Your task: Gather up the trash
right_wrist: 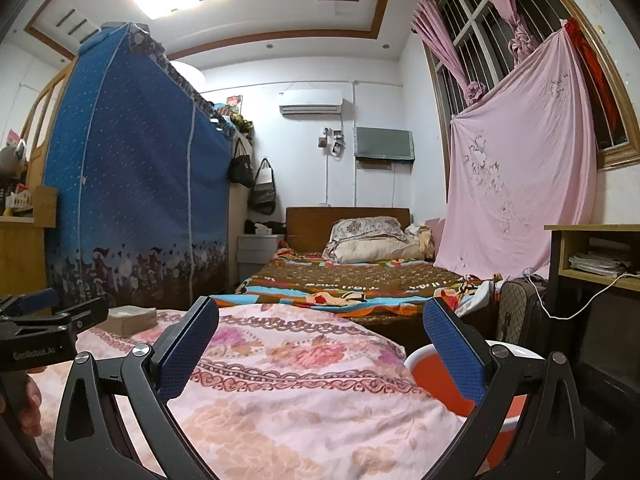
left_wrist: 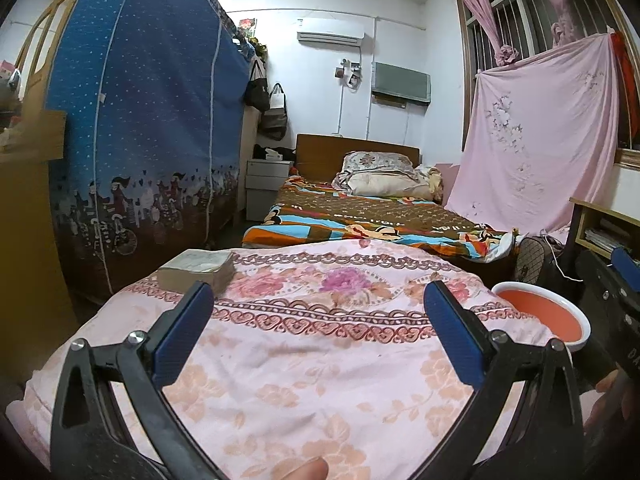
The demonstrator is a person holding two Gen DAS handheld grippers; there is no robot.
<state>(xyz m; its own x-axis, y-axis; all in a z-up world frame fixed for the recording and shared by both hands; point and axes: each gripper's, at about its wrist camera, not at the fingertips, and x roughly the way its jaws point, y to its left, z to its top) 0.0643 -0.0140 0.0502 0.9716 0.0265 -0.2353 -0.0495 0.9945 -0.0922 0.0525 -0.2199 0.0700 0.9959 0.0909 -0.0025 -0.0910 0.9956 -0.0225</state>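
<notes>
**Both grippers open over pink floral cover, nothing held**

Left gripper (left_wrist: 320,328) fingers spread wide, empty, hovering above the pink floral cover (left_wrist: 320,360) on a raised surface. Right gripper (right_wrist: 320,344) same: blue pads (right_wrist: 188,352) far apart, nothing between them, over the right part of the cover (right_wrist: 280,400). Each gripper shows at the edge of the other's view: right one at far right (left_wrist: 616,288), left one at far left (right_wrist: 36,320), side by side, apart.

Orange basin with white rim (left_wrist: 548,314) sits just beside the cover's right edge, lower down; in the right wrist view it is partly behind the right finger (right_wrist: 436,376). It looks empty inside.

A thick stack of paper or a book (left_wrist: 196,272) lies on the cover's far left corner (right_wrist: 132,320); cannot tell which. No obvious loose trash visible on the cover.

Behind: bed with patterned blanket (left_wrist: 360,216), blue fabric wardrobe (left_wrist: 144,140) on left, pink sheet (left_wrist: 536,136) hung at window on right
</notes>
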